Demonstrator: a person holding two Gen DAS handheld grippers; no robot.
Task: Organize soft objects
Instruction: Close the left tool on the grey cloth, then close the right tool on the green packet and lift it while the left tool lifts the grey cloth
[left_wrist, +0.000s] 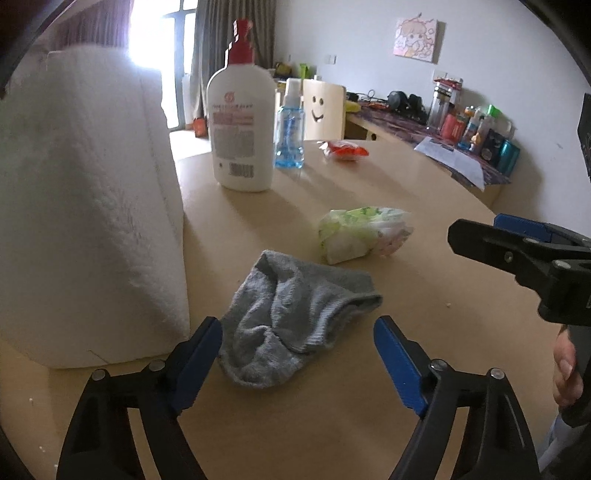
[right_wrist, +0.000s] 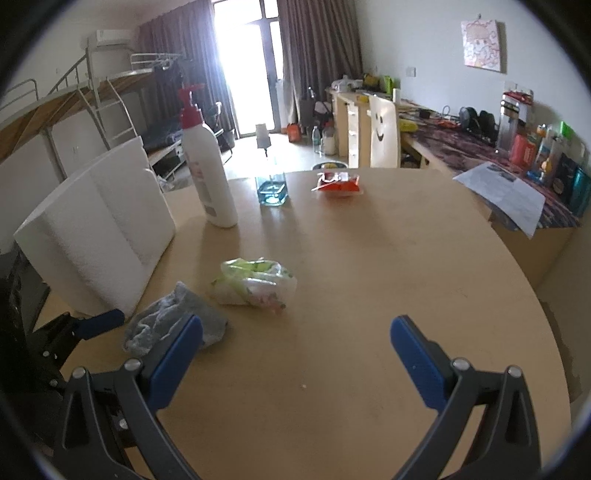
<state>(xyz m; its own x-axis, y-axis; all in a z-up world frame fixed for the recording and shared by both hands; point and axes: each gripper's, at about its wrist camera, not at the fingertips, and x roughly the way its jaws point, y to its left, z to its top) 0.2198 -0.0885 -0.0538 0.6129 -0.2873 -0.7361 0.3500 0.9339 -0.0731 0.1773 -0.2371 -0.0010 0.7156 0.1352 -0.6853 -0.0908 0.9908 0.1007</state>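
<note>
A crumpled grey sock (left_wrist: 288, 306) lies on the round wooden table (left_wrist: 424, 332), just right of a white foam block (left_wrist: 85, 206). My left gripper (left_wrist: 297, 325) is open, low over the table, with the sock's near end between its blue pads, which do not press on it. Beyond the sock lies a soft green-and-white tissue pack (left_wrist: 364, 234). In the right wrist view my right gripper (right_wrist: 297, 321) is open over bare table (right_wrist: 369, 258), empty. The sock (right_wrist: 173, 317) sits by its left finger and the tissue pack (right_wrist: 255, 282) ahead of it.
At the table's far side stand a white lotion bottle with a red pump (left_wrist: 240, 122), a blue spray bottle (left_wrist: 290, 133) and a red packet (left_wrist: 345, 150). The right gripper (left_wrist: 476, 225) shows at the right edge. A cluttered desk (right_wrist: 480, 155) runs along the right wall.
</note>
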